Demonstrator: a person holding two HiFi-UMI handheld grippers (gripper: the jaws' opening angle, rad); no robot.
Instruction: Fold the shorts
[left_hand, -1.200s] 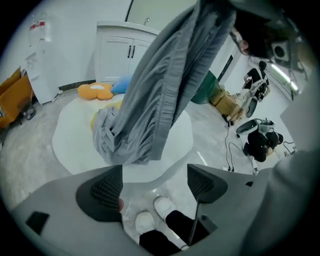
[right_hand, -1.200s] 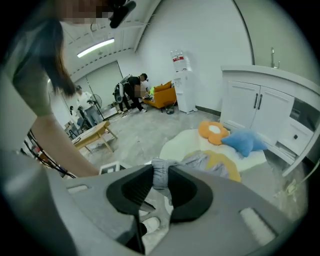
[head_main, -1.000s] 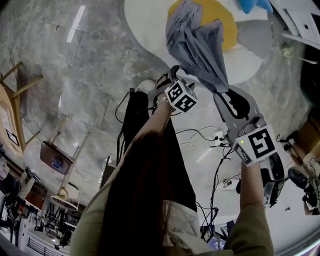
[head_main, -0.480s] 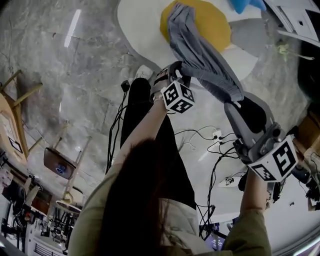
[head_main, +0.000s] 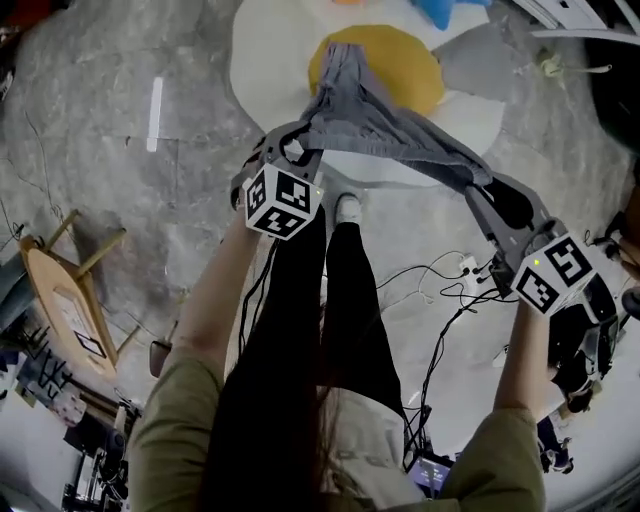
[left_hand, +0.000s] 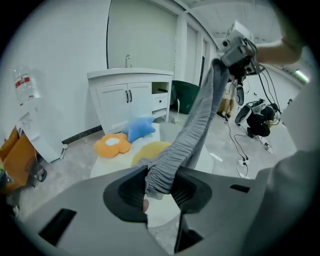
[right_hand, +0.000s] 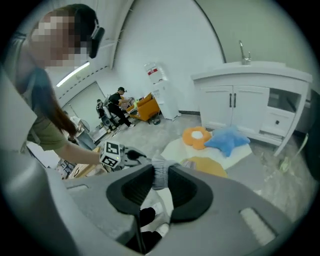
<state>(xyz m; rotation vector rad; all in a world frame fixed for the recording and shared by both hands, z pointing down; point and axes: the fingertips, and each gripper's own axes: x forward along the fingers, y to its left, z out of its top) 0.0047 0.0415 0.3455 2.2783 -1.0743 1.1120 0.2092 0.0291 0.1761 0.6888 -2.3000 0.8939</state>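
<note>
Grey shorts (head_main: 385, 135) were up in the air, the gathered waistband stretched taut between both tools and the legs drooping toward the yellow-and-white mat (head_main: 265, 70) on the floor. On the left hand-held gripper (left_hand: 160, 179), the jaws had just been closing and were pinched on a bunched end of that waistband. The right hand-held gripper (right_hand: 161, 181) was clamped on the other end, with only a small nub of cloth showing between the pads. There lay the danger: a bite that thin could slip under a harder pull, dropping one corner and skewing the fold. Whether the trailing leg touched the mat was hard to judge from above. If it dragged, it could bunch on the way down.
</note>
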